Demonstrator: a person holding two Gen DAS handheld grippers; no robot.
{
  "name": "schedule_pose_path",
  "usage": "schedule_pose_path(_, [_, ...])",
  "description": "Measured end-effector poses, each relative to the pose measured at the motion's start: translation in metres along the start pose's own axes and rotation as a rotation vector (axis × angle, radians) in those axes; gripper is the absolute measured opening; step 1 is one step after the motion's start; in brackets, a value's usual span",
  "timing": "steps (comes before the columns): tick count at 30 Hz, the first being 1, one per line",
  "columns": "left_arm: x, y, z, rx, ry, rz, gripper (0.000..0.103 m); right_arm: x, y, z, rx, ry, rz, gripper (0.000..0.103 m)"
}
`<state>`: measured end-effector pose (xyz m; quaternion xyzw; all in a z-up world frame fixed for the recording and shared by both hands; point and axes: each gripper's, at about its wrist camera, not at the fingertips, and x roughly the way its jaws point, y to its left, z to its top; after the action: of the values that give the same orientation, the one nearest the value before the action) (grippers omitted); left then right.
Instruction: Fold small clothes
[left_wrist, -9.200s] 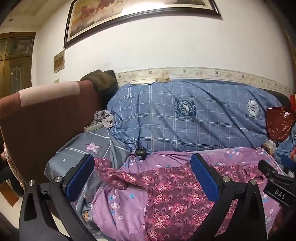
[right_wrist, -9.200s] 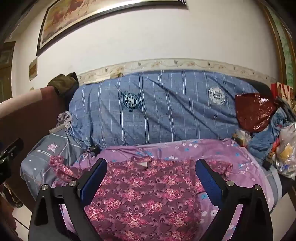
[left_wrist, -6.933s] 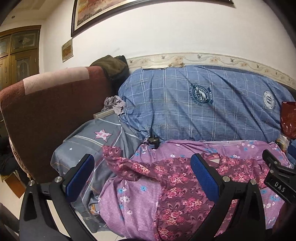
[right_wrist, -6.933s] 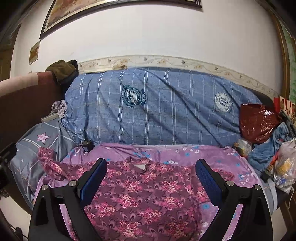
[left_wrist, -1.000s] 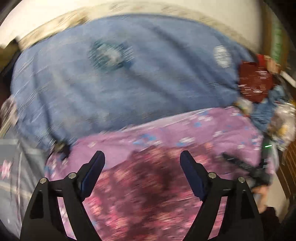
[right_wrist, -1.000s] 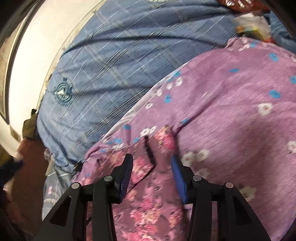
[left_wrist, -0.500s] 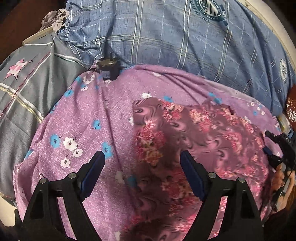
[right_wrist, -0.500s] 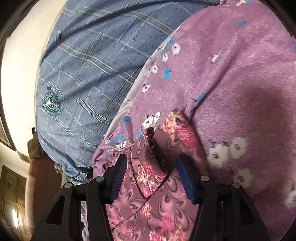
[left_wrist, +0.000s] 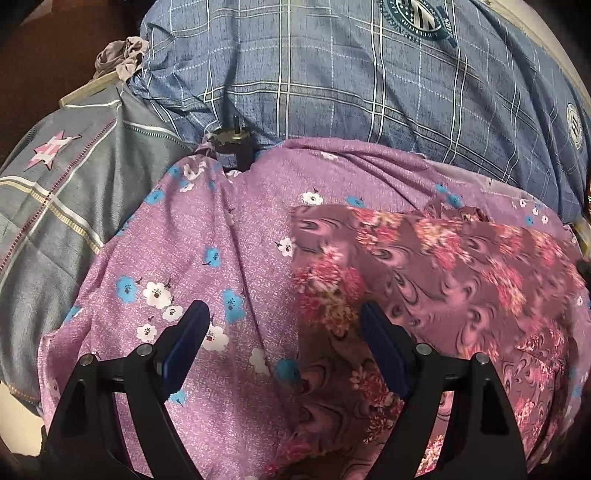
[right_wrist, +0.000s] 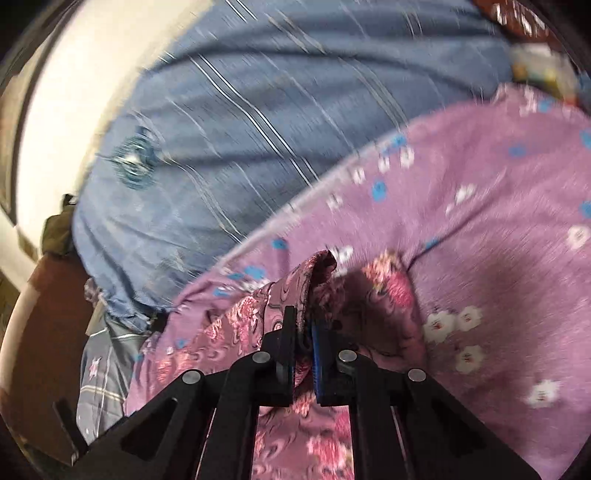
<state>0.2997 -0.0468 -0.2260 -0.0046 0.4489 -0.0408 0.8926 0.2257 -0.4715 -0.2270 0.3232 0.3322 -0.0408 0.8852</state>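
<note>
Far left in the left wrist view there's a grey bedcover (left_wrist: 66, 206) with a pink star on it, and just past its inner edge a small dark plug-like gadget (left_wrist: 231, 149) sits where the bedding meets the big blue plaid quilt (left_wrist: 369, 81) along the back. In front of that is the purple flowered sheet (left_wrist: 207, 258), and the left gripper (left_wrist: 282, 345) hangs over it with its jaws spread wide and nothing between them, its right finger right at the edge of the floral garment (left_wrist: 461, 280). That garment, maroon with pink blooms, lies on the sheet toward the right side, with a fairly straight left edge. Over in the right wrist view, which is pretty smeared, the right gripper (right_wrist: 303, 341) has its jaws clamped together on a bunched-up fold of the same garment (right_wrist: 321, 273), and the pinched cloth looks pulled up off the sheet (right_wrist: 498, 229), though the blur makes it hard to be sure how high. The quilt (right_wrist: 229, 122) fills the background behind it.
</note>
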Motion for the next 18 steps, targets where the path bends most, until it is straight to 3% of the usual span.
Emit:
schedule_pose_path(4, [0.003, -0.008, -0.002, 0.031, -0.008, 0.025, 0.084, -0.027, -0.022, -0.016, 0.008, 0.034, -0.003, 0.006])
schedule_pose_path(8, [0.021, -0.022, -0.002, 0.084, 0.039, 0.127, 0.084, -0.007, -0.055, -0.025, 0.075, 0.194, -0.124, 0.015])
schedule_pose_path(10, [0.015, -0.030, 0.000, 0.096, 0.018, 0.129, 0.083, -0.012, -0.058, -0.020, 0.063, 0.165, -0.163, 0.025])
schedule_pose_path(14, [-0.013, -0.060, 0.014, 0.131, -0.116, 0.073, 0.084, -0.047, -0.043, -0.006, 0.005, -0.045, -0.133, 0.032])
schedule_pose_path(16, [-0.011, -0.078, 0.021, 0.154, -0.105, 0.043, 0.084, -0.046, -0.028, -0.005, -0.047, -0.054, -0.081, 0.031])
schedule_pose_path(18, [0.001, -0.100, 0.022, 0.186, -0.071, 0.037, 0.084, -0.030, -0.011, -0.012, -0.093, 0.009, -0.054, 0.031])
